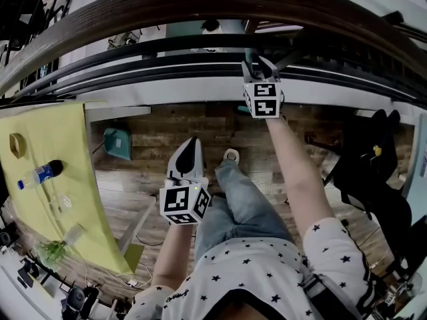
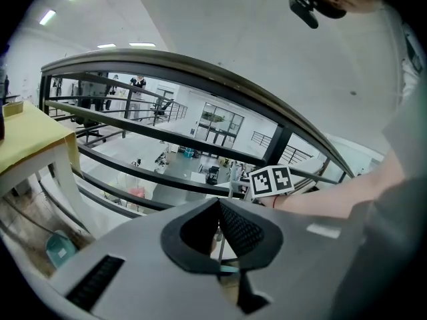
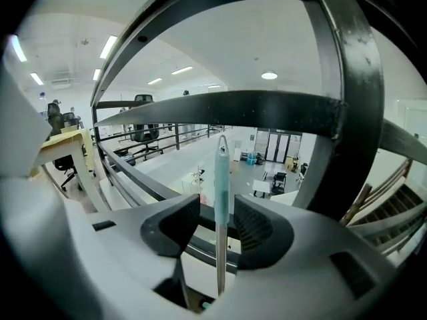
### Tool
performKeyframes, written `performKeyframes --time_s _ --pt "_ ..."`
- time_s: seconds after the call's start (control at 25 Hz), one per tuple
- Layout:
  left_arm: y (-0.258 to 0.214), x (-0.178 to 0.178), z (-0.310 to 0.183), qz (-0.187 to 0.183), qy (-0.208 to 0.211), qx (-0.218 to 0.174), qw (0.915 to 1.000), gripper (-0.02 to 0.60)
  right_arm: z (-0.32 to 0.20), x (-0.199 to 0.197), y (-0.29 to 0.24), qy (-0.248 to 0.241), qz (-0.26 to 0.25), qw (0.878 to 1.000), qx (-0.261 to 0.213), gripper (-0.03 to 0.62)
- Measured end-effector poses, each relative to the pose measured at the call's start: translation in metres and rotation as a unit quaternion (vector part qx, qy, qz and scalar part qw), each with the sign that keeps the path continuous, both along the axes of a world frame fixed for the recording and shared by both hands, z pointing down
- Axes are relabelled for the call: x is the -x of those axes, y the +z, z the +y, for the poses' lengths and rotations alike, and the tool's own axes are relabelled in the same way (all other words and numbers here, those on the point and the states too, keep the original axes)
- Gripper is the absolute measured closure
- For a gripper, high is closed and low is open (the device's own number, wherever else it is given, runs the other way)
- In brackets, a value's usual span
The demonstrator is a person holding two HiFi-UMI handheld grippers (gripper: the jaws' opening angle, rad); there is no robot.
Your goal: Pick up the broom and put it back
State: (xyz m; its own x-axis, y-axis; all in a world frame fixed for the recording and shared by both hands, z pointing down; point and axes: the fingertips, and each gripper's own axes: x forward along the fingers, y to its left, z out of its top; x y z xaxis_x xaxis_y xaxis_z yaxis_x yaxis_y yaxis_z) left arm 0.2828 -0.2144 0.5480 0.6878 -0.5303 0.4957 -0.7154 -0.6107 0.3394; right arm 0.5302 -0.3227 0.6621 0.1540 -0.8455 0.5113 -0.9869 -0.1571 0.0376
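Both jaws of the right gripper [image 3: 218,211] stand clear of the upright broom handle [image 3: 221,172] between them; the left gripper [image 2: 219,205] is closed, empty.

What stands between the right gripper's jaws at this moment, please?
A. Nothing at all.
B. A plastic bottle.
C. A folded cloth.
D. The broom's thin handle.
D: the right gripper view shows the broom handle standing upright between the parted jaws of the right gripper.
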Motion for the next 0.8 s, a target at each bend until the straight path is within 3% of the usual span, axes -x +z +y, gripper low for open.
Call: performKeyframes --time_s 0.2,0.52,0.8 --pt "-0.006 0.010 0.018 0.003 0.006 -0.007 1.0000 0.569 0.025 0.015 -0.023 0.010 -0.007 1.000 -0.016 0.466" --pt "-0.015 0.040 0.053 0.004 0.012 -0.014 0.9998 0.569 0.081 0.064 -0.053 0.018 -0.012 0.999 -0.035 0.572" --pt "-0.026 0.068 0.097 0.006 0.020 -0.025 0.9995 0.569 0.140 0.104 -0.092 0.016 -0.013 0.998 -0.058 0.599"
